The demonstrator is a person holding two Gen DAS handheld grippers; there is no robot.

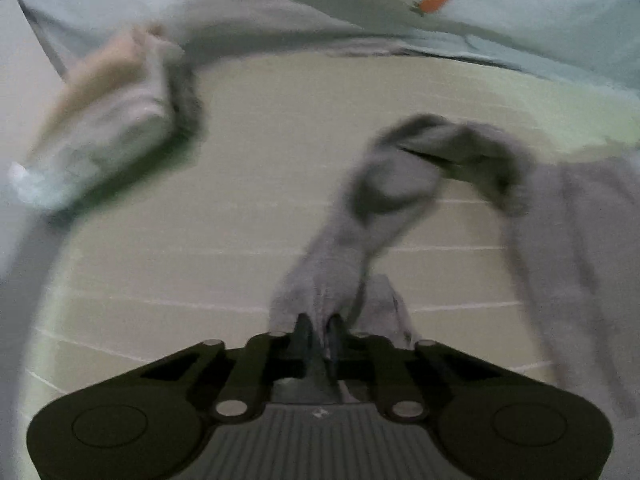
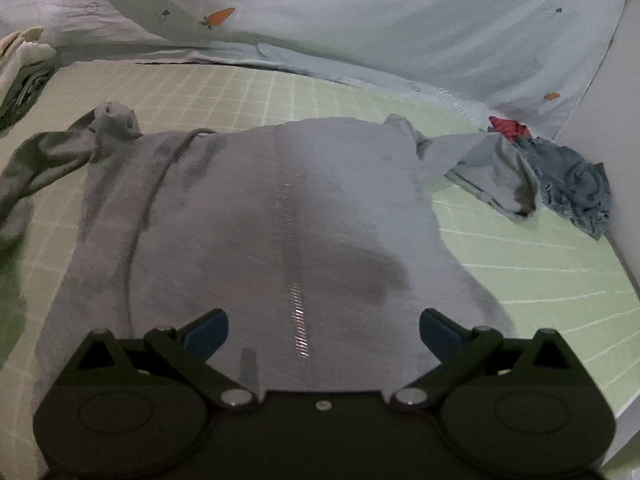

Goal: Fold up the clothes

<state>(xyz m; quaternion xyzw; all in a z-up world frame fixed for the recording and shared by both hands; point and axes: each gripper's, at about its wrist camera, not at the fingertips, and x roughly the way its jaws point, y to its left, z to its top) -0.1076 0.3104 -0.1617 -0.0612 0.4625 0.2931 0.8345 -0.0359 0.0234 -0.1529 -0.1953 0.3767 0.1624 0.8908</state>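
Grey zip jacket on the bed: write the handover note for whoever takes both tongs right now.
Left tongs: shut on a bunched sleeve end of the grey zip jacket.
Right tongs: open, above the jacket's lower front, holding nothing.
Jacket: spread front up on the green checked sheet, zipper down the middle, other sleeve loose at the far right.
Stack of folded clothes at the far left; unfolded pile at the far right.
Done: sleeve gripped. Left: fold both sleeves in, fold the body, then the pile.

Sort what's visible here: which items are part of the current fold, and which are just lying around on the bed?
In the job:
grey zip jacket
its sleeve, pinched in the left gripper
right gripper, open above the jacket

Lying about:
stack of folded clothes
light blue garment
crumpled blue cloth
red item
carrot-print quilt
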